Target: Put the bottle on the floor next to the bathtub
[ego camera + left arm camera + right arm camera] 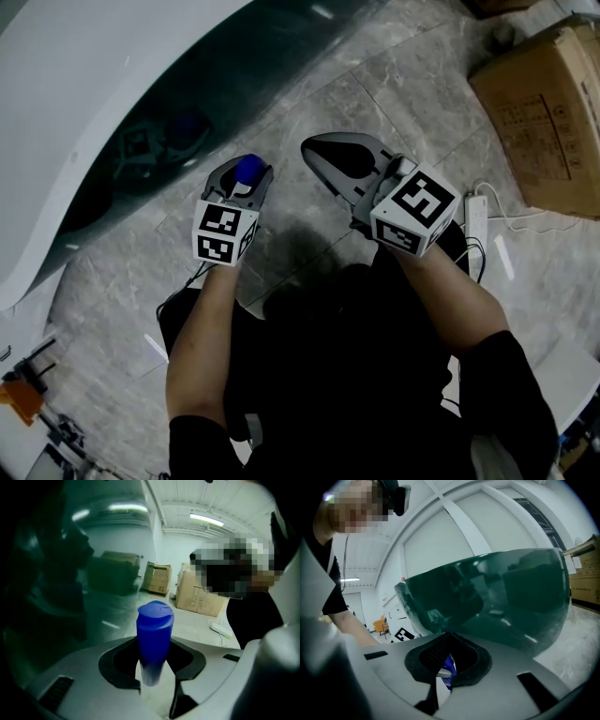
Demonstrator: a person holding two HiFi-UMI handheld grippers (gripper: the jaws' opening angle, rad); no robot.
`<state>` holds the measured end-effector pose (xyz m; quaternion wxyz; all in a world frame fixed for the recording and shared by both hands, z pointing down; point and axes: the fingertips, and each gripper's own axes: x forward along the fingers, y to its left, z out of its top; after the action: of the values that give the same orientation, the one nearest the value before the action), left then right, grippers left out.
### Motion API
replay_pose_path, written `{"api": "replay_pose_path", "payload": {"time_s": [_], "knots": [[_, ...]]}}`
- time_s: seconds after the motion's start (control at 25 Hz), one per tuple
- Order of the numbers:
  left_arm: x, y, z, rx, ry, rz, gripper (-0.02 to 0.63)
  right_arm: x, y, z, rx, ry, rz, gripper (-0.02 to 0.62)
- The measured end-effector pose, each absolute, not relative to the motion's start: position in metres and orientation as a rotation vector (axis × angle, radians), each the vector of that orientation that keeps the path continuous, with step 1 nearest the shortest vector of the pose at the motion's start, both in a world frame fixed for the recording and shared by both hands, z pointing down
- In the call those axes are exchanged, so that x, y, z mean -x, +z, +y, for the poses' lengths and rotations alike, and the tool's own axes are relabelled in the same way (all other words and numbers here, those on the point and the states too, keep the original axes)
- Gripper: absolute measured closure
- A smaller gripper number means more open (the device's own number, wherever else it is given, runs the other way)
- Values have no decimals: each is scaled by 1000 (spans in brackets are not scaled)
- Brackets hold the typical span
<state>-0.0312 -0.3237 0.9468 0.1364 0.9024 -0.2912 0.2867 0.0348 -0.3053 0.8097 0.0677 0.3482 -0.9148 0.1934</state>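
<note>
A: Although scanned in every view, yields little legible: black-and-white square codes on the left marker cube (225, 234) and the right marker cube (417, 211). Printed panel on the cardboard box (544, 112), well off to the right of the right gripper (317, 150): too small to read.

B: Noted. Differences between views?

A: From the head view, only the blue cap of the bottle (153, 637), peeping above the left gripper (246, 176). From the left gripper view, most of its length: upright, pinched between both jaws, jaws parted just by its width. Beyond it in that view, more cartons (201, 595) and a white power strip (221, 630) on the floor (375, 84).

B: And the right side?

A: Jaws together at the tips, gripping nothing; through the slit, a sliver of blue. Straight ahead, the dark green glossy wall of the bathtub (497, 597), filling much of the right gripper view. From the head view, just white rim and dark flank, ahead and left of the left gripper.

B: Bottle's looks?

A: Saturated blue, round, flat flip-lid top with a moulded seam; paler and cloudy at the lower end. Contact with the floor: cannot tell.
</note>
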Motion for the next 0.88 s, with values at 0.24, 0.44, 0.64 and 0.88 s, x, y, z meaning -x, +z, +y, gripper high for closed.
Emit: {"api": "replay_pose_path", "payload": {"time_s": [0.24,0.44,0.64,0.88], "knots": [[26,1000,-329,-2523,940,-771,442,-37,805,-289,-1010,540,-2744,568],[25,1036,-331,-2502,1097,-740,442,-46,802,-281,-1031,528,-2723,568],[15,1059,-328,-2472,1104,-671,442,-51,801,-274,-1032,540,-2722,568],[5,1084,-322,-2438,1141,-584,442,-50,807,-269,-1009,557,-2710,568]]}}
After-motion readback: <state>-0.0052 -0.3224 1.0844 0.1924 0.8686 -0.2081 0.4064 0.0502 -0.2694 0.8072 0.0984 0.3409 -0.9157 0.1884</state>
